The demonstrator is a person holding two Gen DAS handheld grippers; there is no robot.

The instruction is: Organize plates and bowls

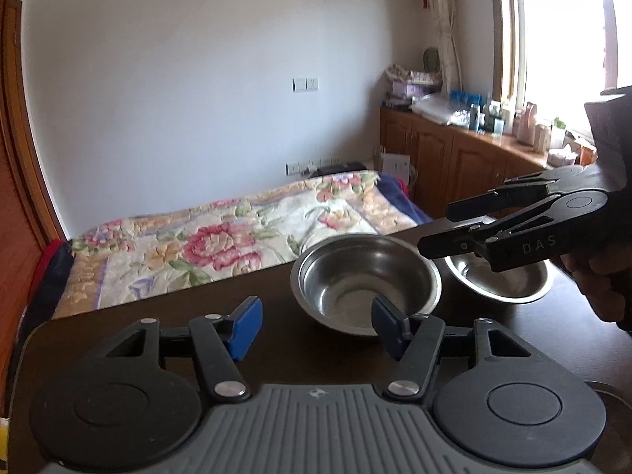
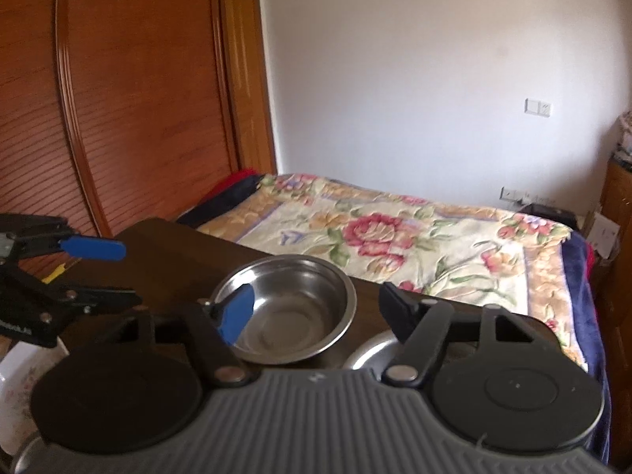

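Two steel bowls are seen on the dark bench (image 1: 138,339), near its far edge, behind which a bed with a flowered blanket (image 1: 221,245) is placed. The first steel bowl (image 1: 365,280) stands upright and empty. The second steel bowl (image 1: 501,280) is found just beside it, toward the right end of the bench, and whether the two rims touch cannot be told. The left gripper (image 1: 316,326) is held in front of the first bowl with its blue fingers (image 1: 247,326) spread apart, and nothing is gripped between them; the right finger is seen in front of the near rim of this bowl, but contact cannot be confirmed. The right gripper (image 2: 316,312) is also held with its fingers spread and empty. In the right wrist view the first bowl (image 2: 288,312) is seen between these fingers, and only a part of the second bowl (image 2: 367,351) is visible below them. In the left wrist view the right gripper (image 1: 438,227) is seen above the second bowl, held by a hand (image 1: 604,280). A white patterned dish (image 2: 17,387) is partly visible at the left edge of the right wrist view.
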